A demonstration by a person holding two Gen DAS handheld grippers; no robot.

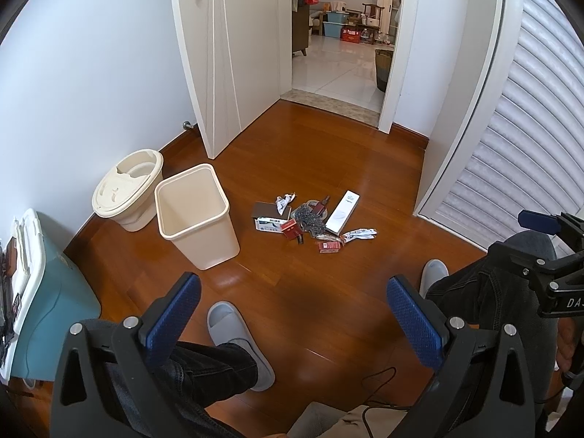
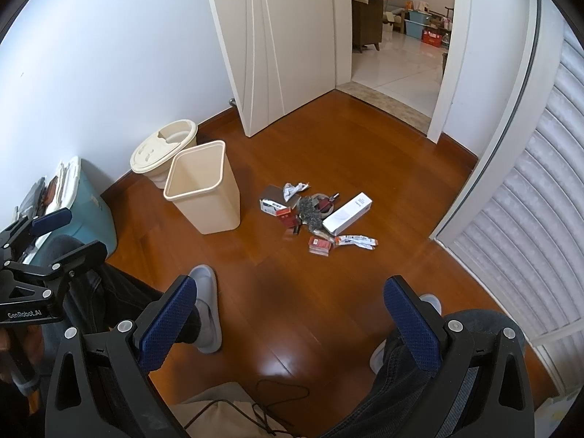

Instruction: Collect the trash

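Cardboard and crumpled paper, light and crushable, litter the wooden floor [image 1: 328, 146] beside our empty bin [image 1: 195, 215]; left gripper [image 1: 292, 314] and right gripper [image 2: 292, 314] jaws apart; we'd pinch the white box [image 1: 342, 211] across its narrow sides.

Bin [image 1: 197, 219]: cream, plain. Lidded pail [image 1: 126, 186] behind it: same cream. Floor [image 1: 328, 310]: glossy reddish-brown wood. Long box [image 1: 342, 212] ahead in pile: white. Small packs [image 1: 329, 246]: red. Gripper pads [image 1: 175, 314]: blue, fine mesh texture. Storage tub [image 1: 54, 314] at left: teal, white lid.
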